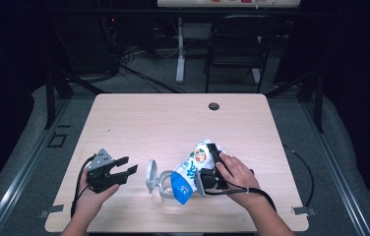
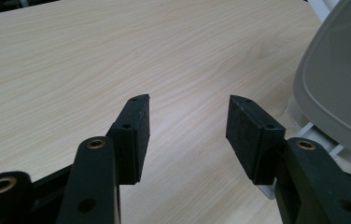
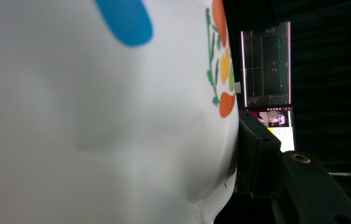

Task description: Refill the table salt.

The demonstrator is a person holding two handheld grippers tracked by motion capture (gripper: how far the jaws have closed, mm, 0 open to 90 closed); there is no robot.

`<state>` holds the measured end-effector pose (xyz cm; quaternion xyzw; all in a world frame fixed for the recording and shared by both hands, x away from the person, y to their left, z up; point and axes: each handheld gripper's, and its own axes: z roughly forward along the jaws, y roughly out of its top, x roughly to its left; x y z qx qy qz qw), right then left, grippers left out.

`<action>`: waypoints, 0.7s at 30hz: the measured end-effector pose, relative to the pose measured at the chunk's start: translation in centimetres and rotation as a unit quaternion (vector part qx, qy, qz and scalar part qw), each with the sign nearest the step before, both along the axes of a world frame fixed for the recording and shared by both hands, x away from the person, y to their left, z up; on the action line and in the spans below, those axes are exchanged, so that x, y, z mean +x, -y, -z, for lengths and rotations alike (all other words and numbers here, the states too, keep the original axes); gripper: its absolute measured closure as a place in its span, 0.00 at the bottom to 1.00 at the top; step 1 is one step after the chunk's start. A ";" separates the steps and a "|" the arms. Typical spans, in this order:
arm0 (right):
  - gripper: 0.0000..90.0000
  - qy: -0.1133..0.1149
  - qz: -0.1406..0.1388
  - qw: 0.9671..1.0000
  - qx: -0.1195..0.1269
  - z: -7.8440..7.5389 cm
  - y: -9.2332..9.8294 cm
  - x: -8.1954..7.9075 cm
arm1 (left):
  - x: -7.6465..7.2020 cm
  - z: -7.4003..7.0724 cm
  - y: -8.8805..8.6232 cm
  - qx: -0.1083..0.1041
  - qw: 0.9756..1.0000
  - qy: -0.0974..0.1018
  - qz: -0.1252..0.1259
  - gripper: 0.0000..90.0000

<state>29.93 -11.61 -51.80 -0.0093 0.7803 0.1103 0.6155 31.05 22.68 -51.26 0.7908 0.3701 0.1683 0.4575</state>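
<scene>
A pale wooden table [image 1: 138, 123] is seen from above, with a white printed pouch [image 1: 191, 169] held tilted over a clear lidded container [image 1: 165, 184] near the front edge. The pouch, marked with blue and with small orange and green figures, is gripped across its body by the right gripper [image 1: 211, 167]; its jaws are held fairly wide around the bulging pack, one pad being seen pressed against the white film [image 3: 117, 130] in the right gripper view. The pouch's blue lower end is pointed down at the container's mouth, and the grey hinged lid [image 1: 150, 177] is stood open at the container's left. The left gripper [image 1: 124, 167] is kept apart at the left, its jaws spread and nothing between them, the grey lid [image 2: 341, 84] lying just beyond its right jaw. The step in hand appears to be pouring from pouch to container. A steeper tilt over the opening is probably called for next, with the container perhaps steadied by the free gripper.
</scene>
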 end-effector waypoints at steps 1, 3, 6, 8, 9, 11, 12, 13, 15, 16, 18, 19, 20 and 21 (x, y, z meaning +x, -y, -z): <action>0.59 0.000 0.003 1.000 -0.006 -0.1 0.0 -0.1 | 0.0 0.0 0.0 0.001 1.000 0.000 0.000 0.56; 0.59 0.002 0.008 1.000 -0.011 -0.2 -0.1 -0.2 | 0.0 0.0 0.0 0.001 1.000 0.001 0.001 0.56; 0.60 0.001 0.003 1.000 -0.004 -0.1 -0.1 -0.1 | 0.0 0.0 0.0 0.000 1.000 0.001 0.000 0.56; 0.60 0.001 0.003 1.000 -0.004 -0.1 -0.1 -0.1 | 0.0 0.0 0.0 -0.002 1.000 0.000 0.000 0.56; 0.60 0.001 0.003 1.000 -0.005 -0.1 -0.1 -0.1 | 0.0 0.0 0.0 -0.002 1.000 0.000 0.000 0.56; 0.60 0.003 0.002 1.000 -0.006 -0.1 -0.2 -0.1 | 0.0 -0.1 0.0 -0.002 1.000 0.001 0.000 0.56; 0.60 0.004 0.003 1.000 -0.007 -0.1 -0.2 -0.1 | 0.0 -0.1 -0.1 -0.001 1.000 0.001 0.000 0.56; 0.60 0.004 0.005 1.000 -0.011 -0.2 -0.2 -0.1 | 0.0 -0.1 0.0 -0.001 1.000 0.001 0.000 0.56; 0.60 0.009 0.000 1.000 -0.010 -0.1 -0.3 0.0 | 0.0 -0.1 0.0 -0.001 1.000 0.001 0.000 0.56; 0.60 0.010 0.000 1.000 -0.010 -0.1 -0.3 0.0 | 0.0 -0.1 0.0 -0.002 1.000 0.001 0.000 0.56; 0.60 0.010 -0.001 1.000 -0.011 -0.2 -0.3 0.0 | 0.0 0.0 0.0 -0.002 1.000 0.001 -0.001 0.56; 0.60 0.010 0.000 1.000 -0.012 -0.2 -0.3 0.0 | 0.0 0.0 0.0 -0.001 1.000 0.001 -0.001 0.56; 0.60 0.011 -0.001 1.000 -0.013 -0.2 -0.4 0.0 | 0.0 0.0 0.0 -0.001 1.000 0.001 0.000 0.56; 0.60 0.010 -0.001 1.000 -0.014 -0.2 -0.4 0.0 | 0.0 0.0 0.0 -0.001 1.000 0.001 0.000 0.56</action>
